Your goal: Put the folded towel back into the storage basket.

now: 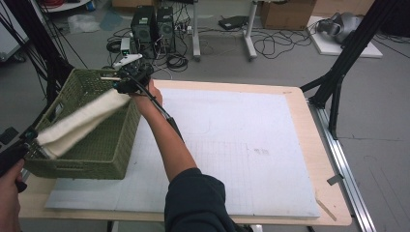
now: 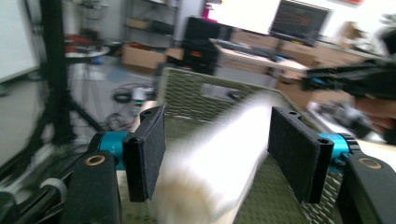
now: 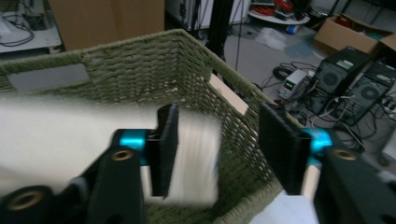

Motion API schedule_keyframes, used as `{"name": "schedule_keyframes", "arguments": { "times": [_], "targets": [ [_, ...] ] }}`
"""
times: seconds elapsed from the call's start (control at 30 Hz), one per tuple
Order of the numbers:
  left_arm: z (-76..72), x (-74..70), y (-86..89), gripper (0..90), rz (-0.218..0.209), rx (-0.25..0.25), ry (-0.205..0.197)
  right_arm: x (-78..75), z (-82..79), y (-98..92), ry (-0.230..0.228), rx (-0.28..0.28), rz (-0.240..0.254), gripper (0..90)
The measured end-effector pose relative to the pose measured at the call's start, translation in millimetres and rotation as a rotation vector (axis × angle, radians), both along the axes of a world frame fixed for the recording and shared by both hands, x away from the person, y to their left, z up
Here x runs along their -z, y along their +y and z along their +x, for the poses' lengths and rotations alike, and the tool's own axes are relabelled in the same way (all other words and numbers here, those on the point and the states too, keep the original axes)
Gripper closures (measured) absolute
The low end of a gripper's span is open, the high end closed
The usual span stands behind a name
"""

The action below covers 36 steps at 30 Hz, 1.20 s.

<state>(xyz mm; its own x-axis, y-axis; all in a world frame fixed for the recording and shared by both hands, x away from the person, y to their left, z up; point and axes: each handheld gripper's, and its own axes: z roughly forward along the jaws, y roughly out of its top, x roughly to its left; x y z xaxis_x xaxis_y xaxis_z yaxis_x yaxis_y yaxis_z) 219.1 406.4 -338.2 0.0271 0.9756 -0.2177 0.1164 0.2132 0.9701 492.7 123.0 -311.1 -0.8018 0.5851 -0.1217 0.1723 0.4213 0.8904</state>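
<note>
My basket (image 1: 104, 150) was olive green wicker, the folded towel (image 1: 77, 124) cream white. Both my grippers had black pads with bright blue bits behind. The table (image 1: 300, 96) was pale wood under a white gridded mat (image 1: 241, 145).

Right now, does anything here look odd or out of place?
Yes: the white rolled towel is not lying in the green woven basket but stretched slantwise above it, blurred. In the gripper views the left gripper and right gripper both stand open, pads off the cloth, so it seems to be dropping.

Both hand-held grippers (image 2: 215, 158) (image 3: 219, 149) open-jawed, forearms stretched leftward.
</note>
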Motion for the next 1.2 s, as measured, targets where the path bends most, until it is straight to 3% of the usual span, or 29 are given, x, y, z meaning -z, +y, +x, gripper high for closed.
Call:
{"name": "schedule_keyframes", "arguments": {
  "times": [0.37,0.6,0.77,0.93,1.2],
  "targets": [
    [-0.7,-6.0,-6.7,31.8,-0.017,0.061,-0.036,-14.8,-8.2,-14.8,-0.019,-0.018,0.031,41.7],
    [4.2,-6.8,-17.0,27.4,-0.034,0.133,-0.023,-23.7,-15.8,-33.1,-0.011,-0.027,0.018,35.3],
    [9.5,-6.5,-28.4,21.5,-0.030,0.183,-0.005,-30.6,-23.4,-56.7,-0.017,-0.034,0.020,28.8],
    [16.6,-6.8,-44.3,21.5,-0.021,0.252,0.001,-27.9,-30.0,-85.0,0.010,-0.029,0.019,21.9],
    [29.2,-7.5,-77.5,21.7,-0.004,0.354,0.012,-24.1,-48.1,-140.6,0.017,-0.023,0.037,18.4]
  ]
}}
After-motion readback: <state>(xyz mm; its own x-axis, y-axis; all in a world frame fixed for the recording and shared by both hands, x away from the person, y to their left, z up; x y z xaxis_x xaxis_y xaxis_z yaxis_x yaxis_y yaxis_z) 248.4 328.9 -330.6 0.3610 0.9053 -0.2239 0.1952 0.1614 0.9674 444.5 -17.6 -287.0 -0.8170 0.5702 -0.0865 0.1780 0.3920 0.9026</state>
